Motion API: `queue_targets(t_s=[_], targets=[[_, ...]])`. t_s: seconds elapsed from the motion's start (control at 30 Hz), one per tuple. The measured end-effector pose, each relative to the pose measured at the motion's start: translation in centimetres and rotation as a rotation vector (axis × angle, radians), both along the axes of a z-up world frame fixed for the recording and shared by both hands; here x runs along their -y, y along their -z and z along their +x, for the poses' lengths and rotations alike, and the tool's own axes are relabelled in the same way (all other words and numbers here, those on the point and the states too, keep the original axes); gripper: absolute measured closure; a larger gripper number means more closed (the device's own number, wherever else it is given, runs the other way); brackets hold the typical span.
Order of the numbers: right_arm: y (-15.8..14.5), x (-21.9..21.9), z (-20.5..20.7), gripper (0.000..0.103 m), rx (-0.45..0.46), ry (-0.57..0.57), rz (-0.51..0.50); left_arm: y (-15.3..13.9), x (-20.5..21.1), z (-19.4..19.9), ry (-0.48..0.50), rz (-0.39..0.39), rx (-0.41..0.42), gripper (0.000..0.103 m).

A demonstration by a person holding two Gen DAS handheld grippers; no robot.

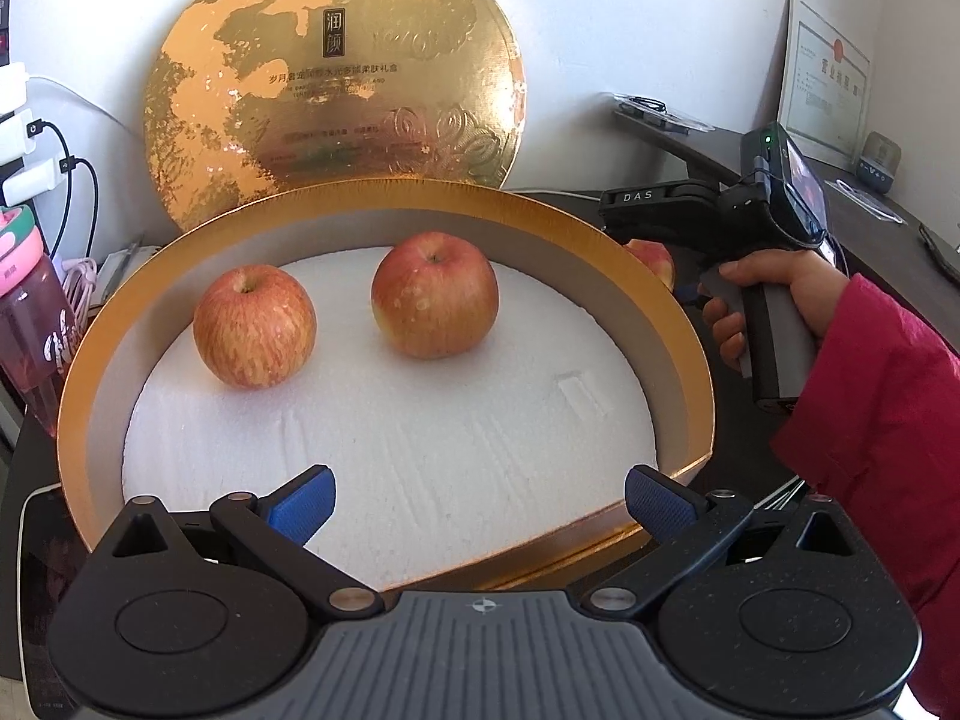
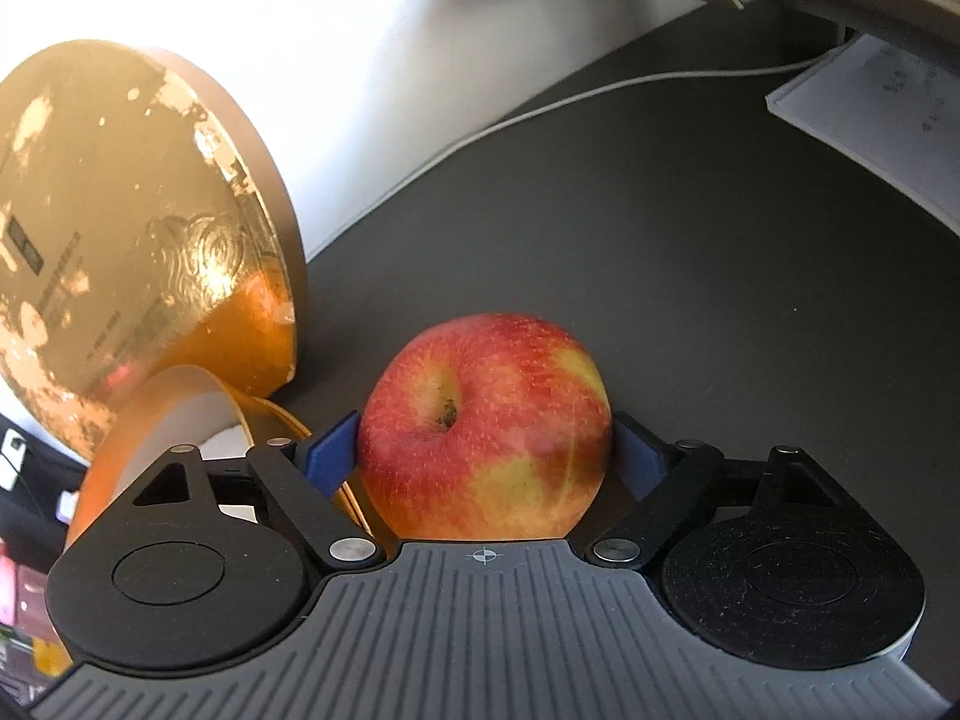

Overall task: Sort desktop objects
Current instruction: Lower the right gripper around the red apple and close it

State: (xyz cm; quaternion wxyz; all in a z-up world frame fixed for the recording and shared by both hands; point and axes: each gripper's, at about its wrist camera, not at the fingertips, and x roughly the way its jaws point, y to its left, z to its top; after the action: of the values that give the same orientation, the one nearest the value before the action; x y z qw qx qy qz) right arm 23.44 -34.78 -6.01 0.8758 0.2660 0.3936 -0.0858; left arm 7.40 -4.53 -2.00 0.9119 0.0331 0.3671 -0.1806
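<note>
Your right hand-held gripper [image 2: 483, 453] grasps a round red-and-yellow speckled apple [image 2: 483, 438], stem cavity facing you; your left hand-held gripper [image 1: 477, 495] stands released.

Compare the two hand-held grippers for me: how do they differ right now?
The left hand-held gripper is open and holds nothing; the right hand-held gripper is shut on a red apple. The left hangs over the round gold box, with two apples on its white foam; the right is beside the box, over the dark desk. Both have blue finger pads.
</note>
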Motion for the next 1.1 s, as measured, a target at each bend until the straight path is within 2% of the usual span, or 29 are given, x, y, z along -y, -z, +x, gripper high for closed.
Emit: queue_targets(t_s=[0.07,0.2,0.43,0.6,0.77,0.9,0.93,1.1], targets=[[-0.2,-0.2,-0.4,0.016,-0.009,-0.007,-0.027,-0.1,0.0,-0.4,0.007,0.001,0.002,0.000],[-0.3,0.5,-2.3,0.016,-0.027,-0.004,-0.011,-0.5,0.2,-1.4,0.042,0.005,0.020,0.000],[-1.1,3.2,-8.9,0.016,-0.054,0.010,0.036,-0.7,0.8,-3.7,0.100,0.005,0.036,0.000],[-0.9,4.0,-12.0,0.016,-0.065,-0.009,0.052,-0.4,1.6,-5.2,0.136,0.014,0.030,0.000],[-0.9,4.3,-13.0,0.010,-0.020,-0.031,0.060,0.1,2.2,-6.6,0.158,0.034,0.022,0.000],[-1.4,3.6,-13.8,0.004,0.031,-0.058,0.009,0.4,2.1,-7.3,0.145,0.049,0.023,0.000],[-1.5,3.2,-14.3,0.001,0.045,-0.058,-0.024,0.5,2.1,-7.4,0.141,0.053,0.021,0.000],[-1.5,1.0,-16.5,0.001,0.091,-0.078,-0.225,0.6,2.3,-7.9,0.152,0.059,0.015,0.000]])
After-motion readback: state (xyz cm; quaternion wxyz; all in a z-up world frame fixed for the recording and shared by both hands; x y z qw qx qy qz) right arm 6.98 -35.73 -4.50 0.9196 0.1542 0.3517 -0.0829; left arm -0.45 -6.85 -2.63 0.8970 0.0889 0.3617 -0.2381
